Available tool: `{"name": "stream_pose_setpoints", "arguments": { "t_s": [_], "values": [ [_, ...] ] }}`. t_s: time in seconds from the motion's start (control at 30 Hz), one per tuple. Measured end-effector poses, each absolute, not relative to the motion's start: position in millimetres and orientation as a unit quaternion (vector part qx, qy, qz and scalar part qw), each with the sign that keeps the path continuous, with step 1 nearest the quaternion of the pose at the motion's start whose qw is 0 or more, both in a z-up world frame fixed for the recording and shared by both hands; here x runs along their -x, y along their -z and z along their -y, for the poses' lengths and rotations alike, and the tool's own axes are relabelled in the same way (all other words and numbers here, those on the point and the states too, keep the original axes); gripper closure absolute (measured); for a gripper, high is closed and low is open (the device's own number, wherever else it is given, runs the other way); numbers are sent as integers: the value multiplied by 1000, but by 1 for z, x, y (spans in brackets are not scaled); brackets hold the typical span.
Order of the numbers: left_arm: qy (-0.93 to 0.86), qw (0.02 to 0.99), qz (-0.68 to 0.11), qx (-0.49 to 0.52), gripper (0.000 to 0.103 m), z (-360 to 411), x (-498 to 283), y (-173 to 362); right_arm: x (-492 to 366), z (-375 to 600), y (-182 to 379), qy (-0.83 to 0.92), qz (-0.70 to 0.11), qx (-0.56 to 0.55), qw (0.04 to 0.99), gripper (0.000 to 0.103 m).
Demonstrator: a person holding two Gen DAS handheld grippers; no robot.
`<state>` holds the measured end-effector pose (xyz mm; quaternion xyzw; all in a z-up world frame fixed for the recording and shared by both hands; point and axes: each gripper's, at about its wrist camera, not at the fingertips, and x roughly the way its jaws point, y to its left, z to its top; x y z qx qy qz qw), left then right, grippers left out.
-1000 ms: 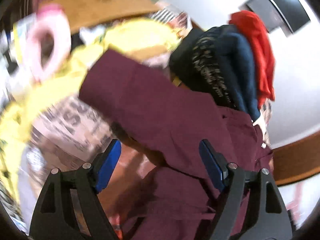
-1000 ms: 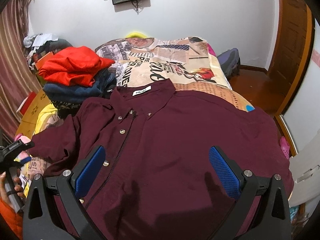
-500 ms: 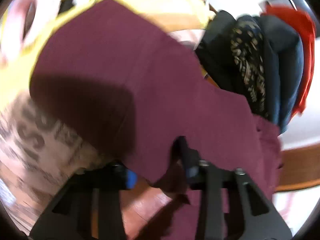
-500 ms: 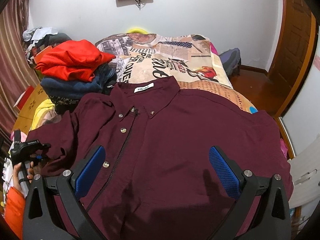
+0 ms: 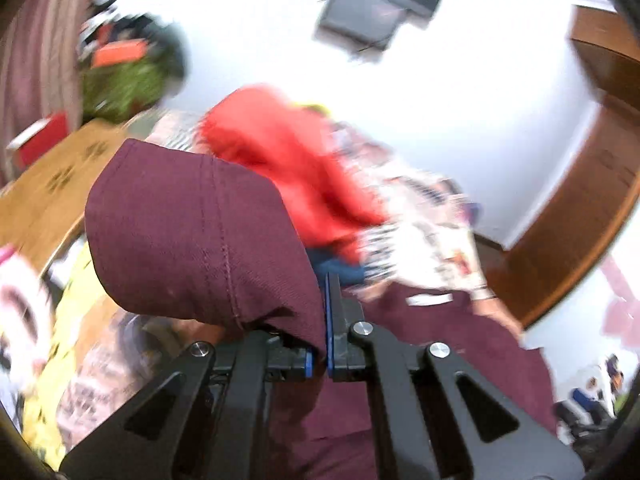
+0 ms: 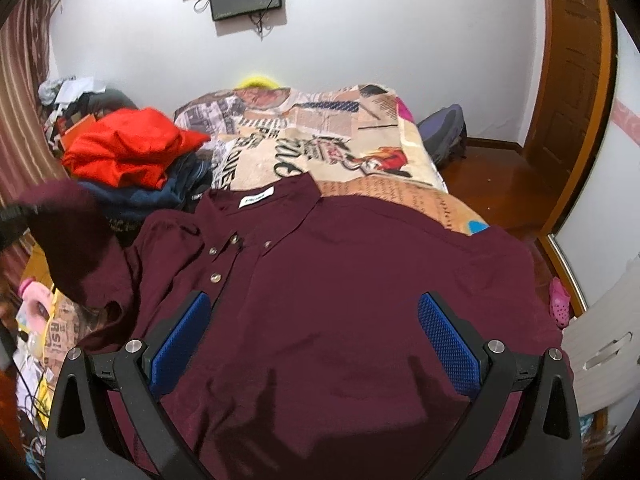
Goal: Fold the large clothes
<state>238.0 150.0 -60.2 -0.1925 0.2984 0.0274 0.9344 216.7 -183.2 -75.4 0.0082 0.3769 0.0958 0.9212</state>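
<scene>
Lying front-up on the bed (image 6: 380, 196), the shirt (image 6: 360, 300) fills mid-frame; its sleeve (image 5: 200, 236), flat before, now rises lower left, pinched in the closed left claw (image 5: 325, 320). Right claw (image 6: 314, 340) gapes empty; clothes pile (image 6: 132, 152) upper left.

Maroon shirt (image 6: 340, 280) with white collar label (image 6: 256, 200), red garment (image 6: 128, 148) on navy clothes (image 6: 148, 198), newspaper-print bedspread (image 6: 320, 136)

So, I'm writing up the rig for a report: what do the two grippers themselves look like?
Both match: the left gripper and right gripper have black angular frames with triangular cut-outs, silver round screw heads at the joints, and blue finger pads with a fine dotted texture. No cables or markings show.
</scene>
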Motion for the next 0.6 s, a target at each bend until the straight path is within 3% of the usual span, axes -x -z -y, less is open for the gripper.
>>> {"name": "stream_pose_setpoints", "arguments": {
  "t_s": [0.27,0.6],
  "values": [
    [119,937,-292,154,100,-37,-265,8,-205,216,63,-84,-348,-27,933,0],
    [237,883,-393,100,100,109,-288,51,-196,252,66,-53,-343,-33,937,0]
  ]
}}
